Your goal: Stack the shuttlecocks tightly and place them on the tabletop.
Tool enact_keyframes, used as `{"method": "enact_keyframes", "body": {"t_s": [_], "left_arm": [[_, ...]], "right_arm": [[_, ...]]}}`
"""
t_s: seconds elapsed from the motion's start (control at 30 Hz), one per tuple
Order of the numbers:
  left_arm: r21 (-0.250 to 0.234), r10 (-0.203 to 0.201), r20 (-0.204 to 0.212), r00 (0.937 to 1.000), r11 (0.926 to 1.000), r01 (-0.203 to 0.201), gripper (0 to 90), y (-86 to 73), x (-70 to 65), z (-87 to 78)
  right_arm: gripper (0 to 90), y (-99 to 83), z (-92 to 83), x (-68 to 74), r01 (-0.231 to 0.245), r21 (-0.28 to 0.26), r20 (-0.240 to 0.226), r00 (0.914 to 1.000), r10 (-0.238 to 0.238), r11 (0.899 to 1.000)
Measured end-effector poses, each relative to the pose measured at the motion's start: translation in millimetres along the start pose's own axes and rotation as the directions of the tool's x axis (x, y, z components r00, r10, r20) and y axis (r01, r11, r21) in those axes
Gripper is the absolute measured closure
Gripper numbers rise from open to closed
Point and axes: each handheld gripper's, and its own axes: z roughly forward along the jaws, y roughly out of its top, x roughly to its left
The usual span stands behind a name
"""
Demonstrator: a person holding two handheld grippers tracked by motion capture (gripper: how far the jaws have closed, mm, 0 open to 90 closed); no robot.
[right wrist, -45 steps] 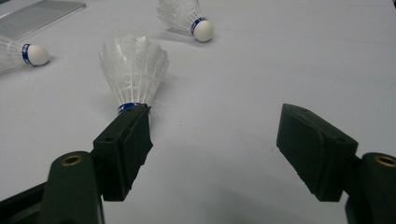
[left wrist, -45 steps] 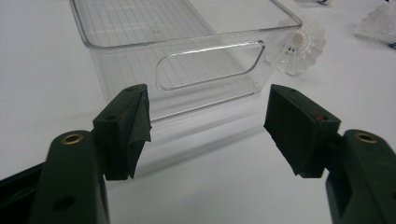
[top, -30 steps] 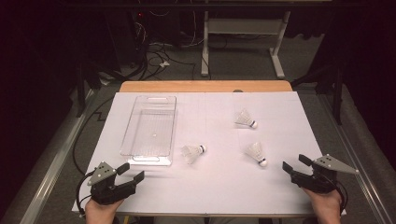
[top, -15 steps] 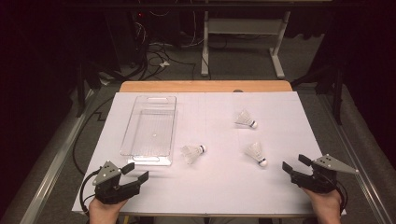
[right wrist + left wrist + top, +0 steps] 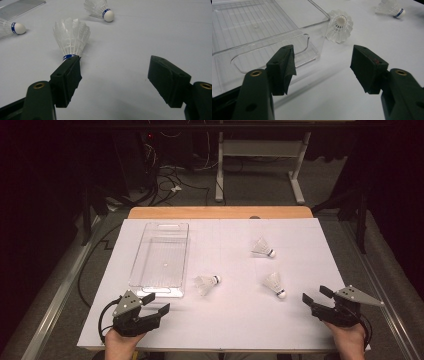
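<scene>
Left tool (image 5: 156,304): your jaws released, wide apart, at the tabletop's (image 5: 225,320) near edge, just short of the clear tray (image 5: 161,252).
Right tool (image 5: 317,295): yours also released, well right of the tray.
Shuttlecocks: one (image 5: 206,283) just right of the tray's near corner; two more (image 5: 274,284) (image 5: 262,248) farther right.

No legible text or labels
</scene>
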Motion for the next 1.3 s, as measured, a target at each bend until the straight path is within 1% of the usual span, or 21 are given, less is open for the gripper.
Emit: {"method": "enact_keyframes", "body": {"t_s": [0.33, 0.47, 0.63, 0.73, 0.8, 0.9, 1.1, 1.13, 1.3], "left_arm": [[0.014, -0.006, 0.041, 0.9991, 0.9999, 0.005, 36.6, 5.6, -7.8, 10.2], [0.027, 0.0, 0.043, 0.9991, 0.9996, -0.001, 36.1, 7.1, -11.0, 15.2], [0.028, -0.006, 0.072, 0.9974, 0.9996, 0.004, 36.2, 9.8, -15.8, 20.0], [0.047, -0.012, 0.081, 0.9966, 0.9989, 0.008, 36.8, 11.7, -17.5, 23.2], [0.051, -0.022, 0.091, 0.9956, 0.9986, 0.017, 37.4, 13.3, -18.3, 25.6], [0.056, -0.021, 0.084, 0.9962, 0.9983, 0.016, 37.5, 15.2, -21.4, 28.7], [0.087, -0.012, 0.096, 0.9953, 0.9962, 0.003, 37.4, 17.7, -25.1, 36.0], [0.089, -0.016, 0.097, 0.9952, 0.996, 0.007, 37.6, 18.1, -26.0, 37.1], [0.103, -0.011, 0.107, 0.9942, 0.9946, 0.0, 38.5, 20.6, -28.4, 41.0]], "right_arm": [[27.0, 0.3, 1.3, 1.7, 0.008, 0.004, -0.005, 1.0, -0.008, 1.0], [27.1, 0.4, 1.8, 2.0, 0.009, 0.007, -0.007, 0.9999, -0.009, 1.0], [27.1, 0.4, 1.9, 1.9, 0.007, 0.007, -0.007, 0.9999, -0.007, 1.0], [27.2, 0.4, 2.1, 2.3, 0.006, 0.007, -0.008, 1.0, -0.006, 1.0], [27.2, 0.6, 3.6, 2.9, 0.014, 0.014, -0.009, 0.9999, -0.014, 1.0], [27.3, 1.0, 4.3, 3.9, 0.023, 0.014, -0.011, 0.9997, -0.023, 1.0], [27.3, 1.0, 4.0, 4.2, 0.023, 0.014, -0.015, 0.9996, -0.022, 1.0], [27.3, 1.0, 4.1, 4.3, 0.024, 0.014, -0.015, 0.9996, -0.024, 1.0], [27.4, 1.1, 4.1, 4.3, 0.022, 0.014, -0.017, 0.9996, -0.022, 1.0]]}}
